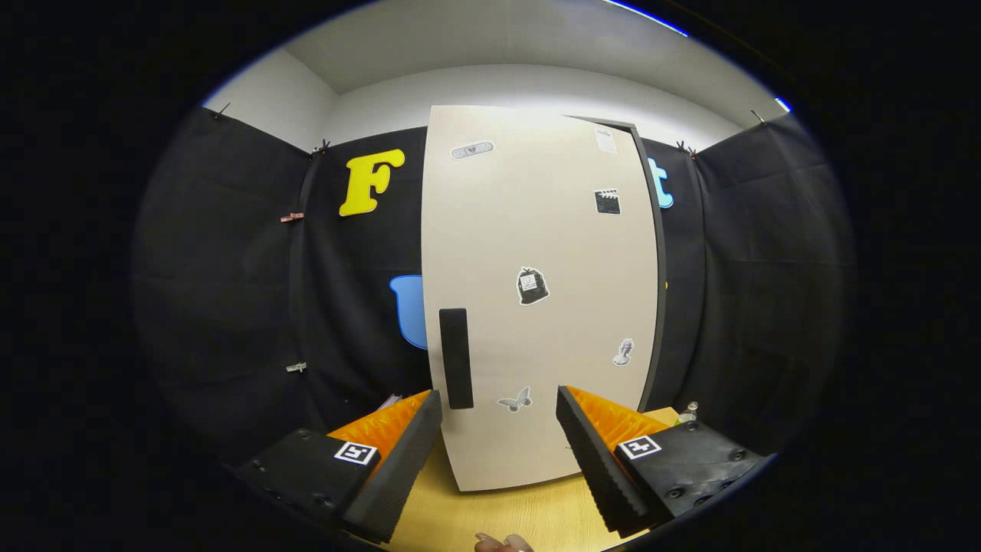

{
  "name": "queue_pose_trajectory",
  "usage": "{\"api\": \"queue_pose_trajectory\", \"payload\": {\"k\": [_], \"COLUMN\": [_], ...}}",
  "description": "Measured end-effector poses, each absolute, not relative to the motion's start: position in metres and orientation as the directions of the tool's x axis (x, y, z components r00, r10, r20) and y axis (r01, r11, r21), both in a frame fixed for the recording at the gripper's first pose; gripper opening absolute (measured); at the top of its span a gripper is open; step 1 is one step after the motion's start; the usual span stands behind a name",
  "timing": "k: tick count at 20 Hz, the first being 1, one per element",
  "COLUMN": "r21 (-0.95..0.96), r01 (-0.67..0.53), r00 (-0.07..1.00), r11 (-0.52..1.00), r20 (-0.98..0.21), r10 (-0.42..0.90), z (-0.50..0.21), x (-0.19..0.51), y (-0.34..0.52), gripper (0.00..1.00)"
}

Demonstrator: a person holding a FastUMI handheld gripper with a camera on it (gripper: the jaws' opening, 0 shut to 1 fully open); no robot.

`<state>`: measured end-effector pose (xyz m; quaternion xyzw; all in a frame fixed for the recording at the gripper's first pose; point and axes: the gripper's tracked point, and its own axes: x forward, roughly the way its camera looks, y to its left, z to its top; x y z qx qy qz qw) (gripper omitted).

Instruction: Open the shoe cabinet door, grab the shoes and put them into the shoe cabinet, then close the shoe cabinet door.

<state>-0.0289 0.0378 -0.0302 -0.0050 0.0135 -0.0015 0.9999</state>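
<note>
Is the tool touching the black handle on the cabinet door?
Apart. In the gripper view the tool is open, and the black handle on the cabinet door sits beyond the fingers, with nothing between them.

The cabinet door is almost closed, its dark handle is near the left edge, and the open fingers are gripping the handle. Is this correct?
Not entirely. In the gripper view the fingers are open but grip nothing: the handle lies beyond them, untouched. The door is almost closed, as you say.

Lit evenly from overhead — brightest along the top of the cabinet door (pixel 536 291), with mild glare there. Dim on the dark cloth walls. Sharp in the middle; straight edges bowed by fisheye distortion — soft toward the rim.
</note>
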Motion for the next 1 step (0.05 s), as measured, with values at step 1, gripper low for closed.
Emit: {"api": "queue_pose_trajectory", "payload": {"k": [1], "r21": [-0.013], "r01": [0.004], "r00": [1.000], "r11": [1.000], "r20": [-0.026], "r10": [-0.004], "z": [-0.0307], "x": [-0.0274], "y": [0.0375], "gripper": [0.98]}}
